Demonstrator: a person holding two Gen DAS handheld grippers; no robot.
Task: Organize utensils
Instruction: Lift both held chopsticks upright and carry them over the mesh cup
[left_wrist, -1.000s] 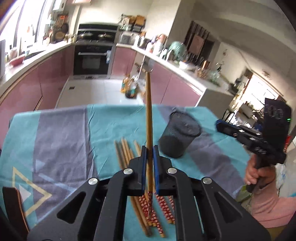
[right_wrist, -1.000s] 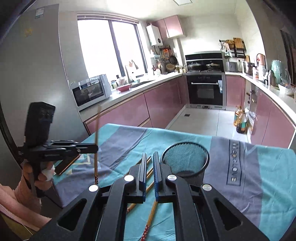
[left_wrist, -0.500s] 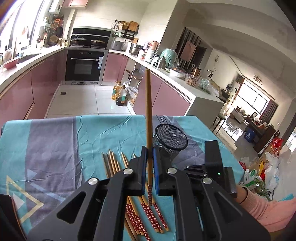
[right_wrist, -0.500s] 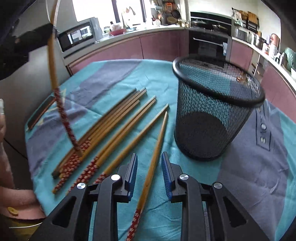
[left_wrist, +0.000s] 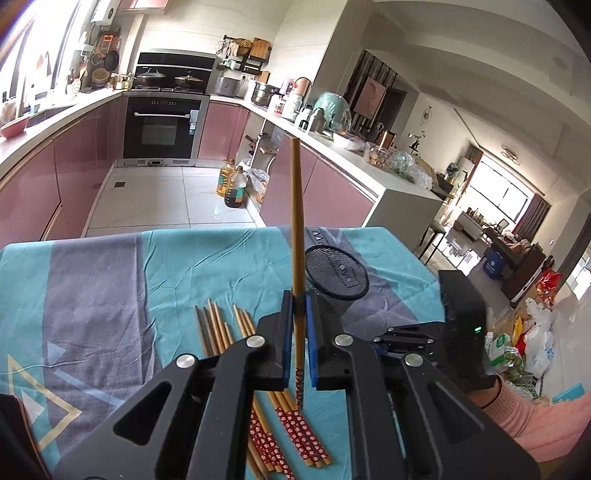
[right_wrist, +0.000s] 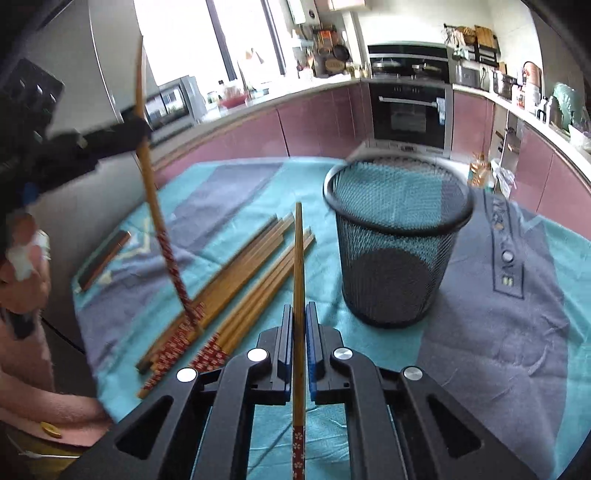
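My left gripper (left_wrist: 297, 306) is shut on a wooden chopstick (left_wrist: 296, 221) that stands upright, its red patterned end hanging just over the cloth. From the right wrist view that gripper (right_wrist: 142, 129) and its chopstick (right_wrist: 155, 206) are at the upper left. My right gripper (right_wrist: 299, 321) is low over the table and shut on another chopstick (right_wrist: 298, 258), which points forward just left of the black mesh cup (right_wrist: 397, 251). Several loose chopsticks (right_wrist: 240, 273) lie side by side on the cloth left of it. The mesh cup (left_wrist: 336, 273) looks empty.
A teal and grey cloth (right_wrist: 498, 332) covers the table. A dark wooden block (right_wrist: 103, 260) lies near its left edge. A hand in a pink sleeve (left_wrist: 517, 417) holds the right gripper's body (left_wrist: 458, 325). Kitchen counters and an oven stand beyond the far edge.
My right gripper dropped to the table, opened over a loose chopstick and shut on it. The left gripper kept its upright chopstick and hardly moved.
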